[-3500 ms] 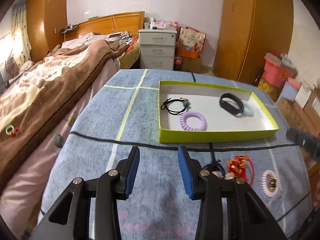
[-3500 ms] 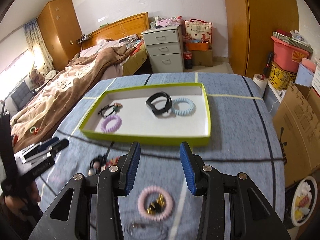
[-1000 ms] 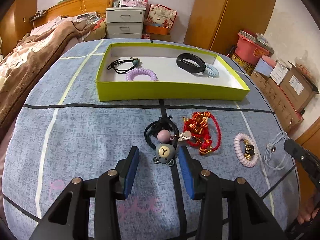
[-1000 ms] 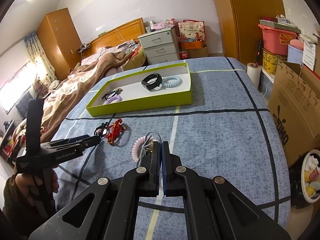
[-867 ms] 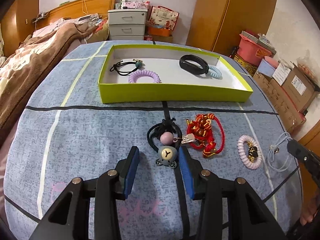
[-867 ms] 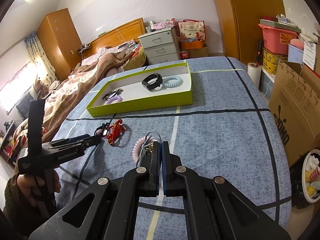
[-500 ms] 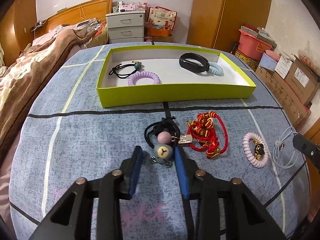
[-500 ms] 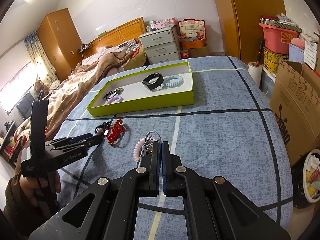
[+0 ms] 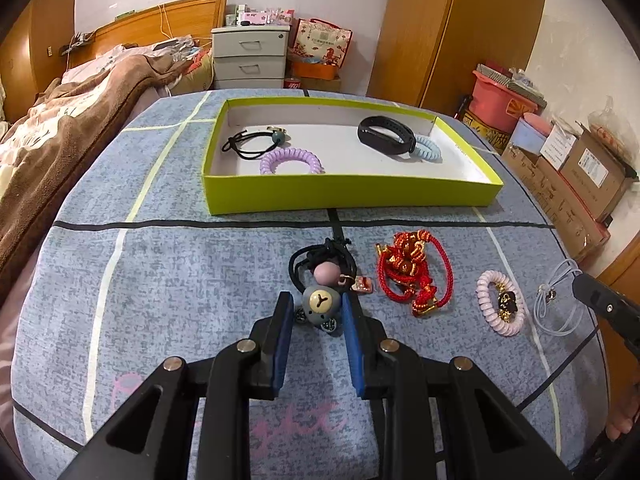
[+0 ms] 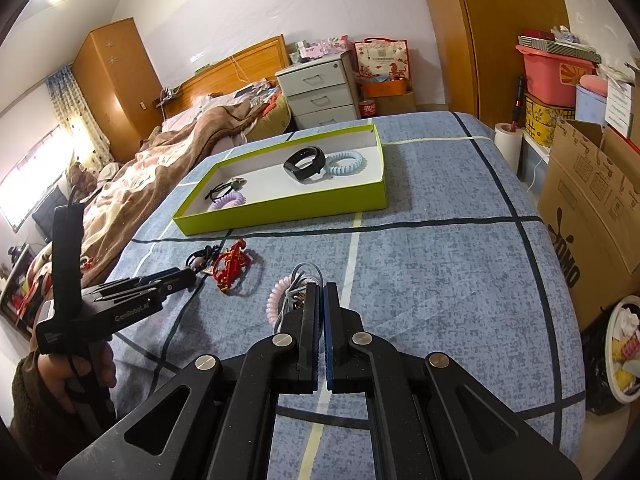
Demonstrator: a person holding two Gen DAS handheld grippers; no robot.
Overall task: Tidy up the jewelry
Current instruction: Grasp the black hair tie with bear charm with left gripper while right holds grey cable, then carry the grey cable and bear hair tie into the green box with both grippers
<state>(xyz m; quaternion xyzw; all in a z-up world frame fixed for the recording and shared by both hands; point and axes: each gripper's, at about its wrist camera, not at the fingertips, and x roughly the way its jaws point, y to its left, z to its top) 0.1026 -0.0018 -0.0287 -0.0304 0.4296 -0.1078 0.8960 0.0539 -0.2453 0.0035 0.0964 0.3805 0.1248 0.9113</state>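
The right tool (image 10: 322, 300) hides part of the pink coil hair tie (image 10: 275, 298) and the pale cord (image 10: 306, 270).

Your two wrist views look steeply down across the table (image 9: 168, 288) (close in), sharing the far green tray (image 9: 344, 196).

A lived-in home bedroom, seen from my two handheld cameras.

I see a wooden-headboard bed (image 10: 224, 80) with a rumpled brown blanket (image 9: 72, 108); right of it a grey drawer unit (image 9: 250, 58), then a tall wooden wardrobe (image 9: 460, 28), with cardboard boxes (image 10: 592, 196) farther right.
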